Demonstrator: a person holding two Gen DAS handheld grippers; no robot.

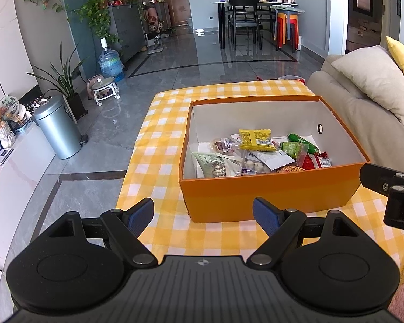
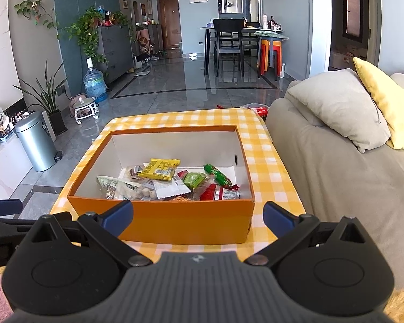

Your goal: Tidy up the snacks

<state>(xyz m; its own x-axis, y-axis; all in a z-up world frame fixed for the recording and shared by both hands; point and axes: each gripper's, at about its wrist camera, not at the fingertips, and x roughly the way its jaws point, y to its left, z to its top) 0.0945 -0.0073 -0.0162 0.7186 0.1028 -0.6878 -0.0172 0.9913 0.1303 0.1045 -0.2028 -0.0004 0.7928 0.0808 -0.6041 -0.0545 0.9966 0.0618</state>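
Both grippers were empty with their blue fingers spread apart: the left gripper (image 1: 203, 216) and the right gripper (image 2: 198, 219) hung just in front of the orange box (image 2: 185, 223) and touched nothing. The box sat on the bench (image 1: 159, 145) with its yellow checked cloth, and the snacks (image 2: 169, 185) lay in a loose pile inside, a yellow packet (image 1: 256, 140) on top and a green one (image 2: 192, 179) beside it. I saw no snacks on the cloth near the box, so the job looked almost done, though something red (image 2: 260, 110) sat at the far corner by the sofa (image 2: 344, 175).
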